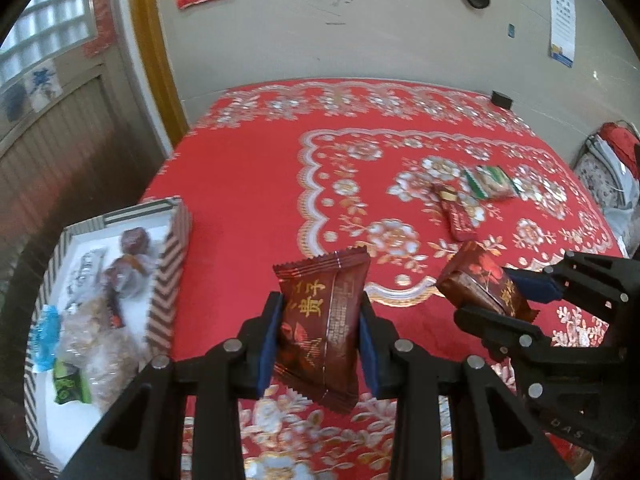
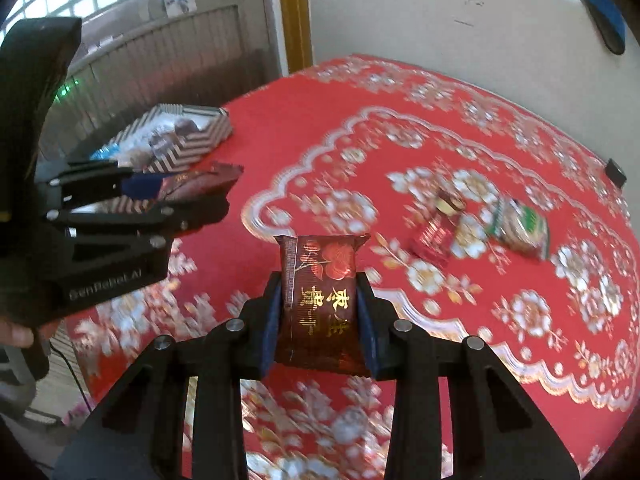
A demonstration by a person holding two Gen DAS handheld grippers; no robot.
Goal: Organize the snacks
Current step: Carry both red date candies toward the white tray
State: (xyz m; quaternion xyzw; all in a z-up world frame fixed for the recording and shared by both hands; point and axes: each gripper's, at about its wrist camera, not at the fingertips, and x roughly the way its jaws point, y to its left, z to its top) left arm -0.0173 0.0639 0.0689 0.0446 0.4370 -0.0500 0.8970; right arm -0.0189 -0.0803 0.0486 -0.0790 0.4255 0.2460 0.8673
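Left hand-held gripper [image 1: 320, 332] clamps upright brown snack packet [image 1: 324, 328].

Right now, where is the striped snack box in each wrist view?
Left wrist: striped snack box at the left edge, left of the left gripper and its brown packet.
Right wrist: box upper left, behind the left gripper.
Shared landmark: green packet on the red cloth.
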